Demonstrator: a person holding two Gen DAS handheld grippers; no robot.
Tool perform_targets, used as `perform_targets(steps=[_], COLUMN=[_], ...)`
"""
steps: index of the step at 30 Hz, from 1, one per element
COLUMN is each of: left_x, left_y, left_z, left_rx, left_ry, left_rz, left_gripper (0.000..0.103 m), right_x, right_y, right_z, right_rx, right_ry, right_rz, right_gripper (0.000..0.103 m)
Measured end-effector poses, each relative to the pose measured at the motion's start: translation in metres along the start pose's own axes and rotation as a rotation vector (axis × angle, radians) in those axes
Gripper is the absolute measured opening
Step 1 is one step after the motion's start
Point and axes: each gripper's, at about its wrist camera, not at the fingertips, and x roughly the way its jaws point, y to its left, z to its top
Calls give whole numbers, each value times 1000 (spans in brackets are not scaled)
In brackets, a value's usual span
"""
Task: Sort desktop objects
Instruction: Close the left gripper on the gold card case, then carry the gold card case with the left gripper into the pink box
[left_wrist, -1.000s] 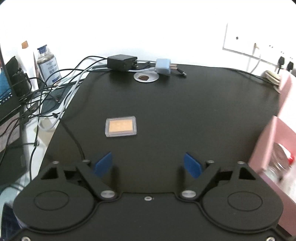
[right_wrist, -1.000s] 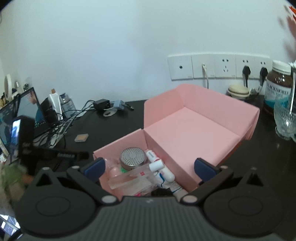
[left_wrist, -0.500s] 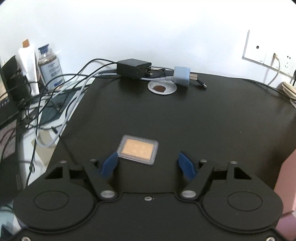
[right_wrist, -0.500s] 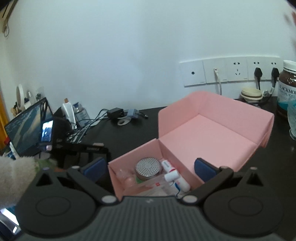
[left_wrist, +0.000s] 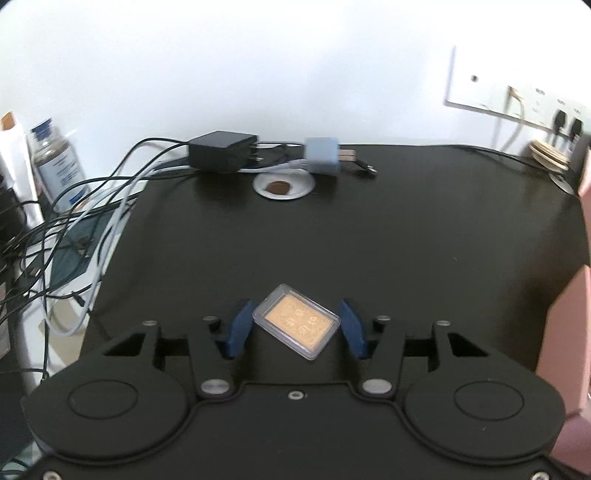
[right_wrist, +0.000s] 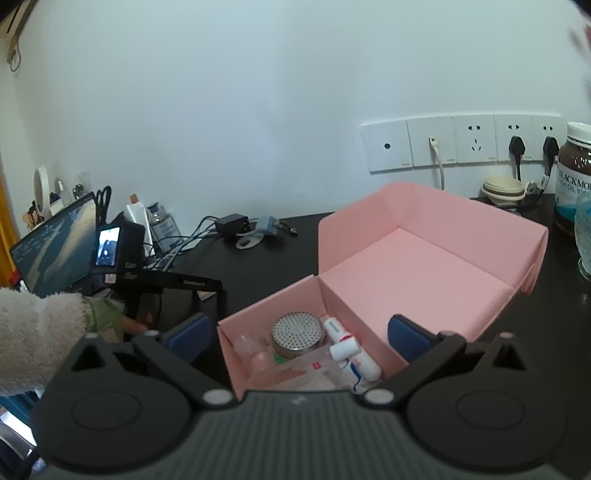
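Left gripper first: its jaws are closing around the case, which lies flat on the black table between the blue pads. We see the left pad at the case's corner and a small gap on the right side, so we judge the case is not yet pinched. Our right gripper waits with the jaws spread wide and nothing between them, above the near end of the pink box.

Going from large to small: the table carries the box, which already holds a metal strainer and a few small tubes. At the far edge lie a black charger and a blue plug with cables. The case is near the table's front.

What could go wrong? The case sits turned, not square to the pads. If they meet only its corners, we think it may rotate or slip out. It is also thin and smooth, so a grip too high could slide over it.
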Motion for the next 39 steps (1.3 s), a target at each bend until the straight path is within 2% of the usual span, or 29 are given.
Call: perform_targets(steps=[4,14,25,29,32,35,39], left_x=[-7,-51,-103,-130,-141,-139,-130], left_y=[-4,-24,-32,-45,-70,-104,-146], left_z=[-7,-48,-56,-46,-38,-33,-34], left_rx=[19,-23,-69,-68,-20,33,108], left_ry=[5,-2,-86,-140,-168,-166,-138], left_rz=[-17,-52,-80,-147,-219,-293,-347], left_gripper=[53,52,52,53,53,53,53], right_x=[1,-2,-18,-28,-33,-38,-44], right_y=[0,4,3,4,1,-3,-8], right_z=[1,4,0,-1,-2,-4,-4], right_rx=[10,2,27,22,33,57,80], right_ry=[4,-9,-18,-37,-44,-49,-54], right_rz=[0,-3,-40,-60,-75,-86,-99], right_gripper=[102,102,102,102,102,102,102])
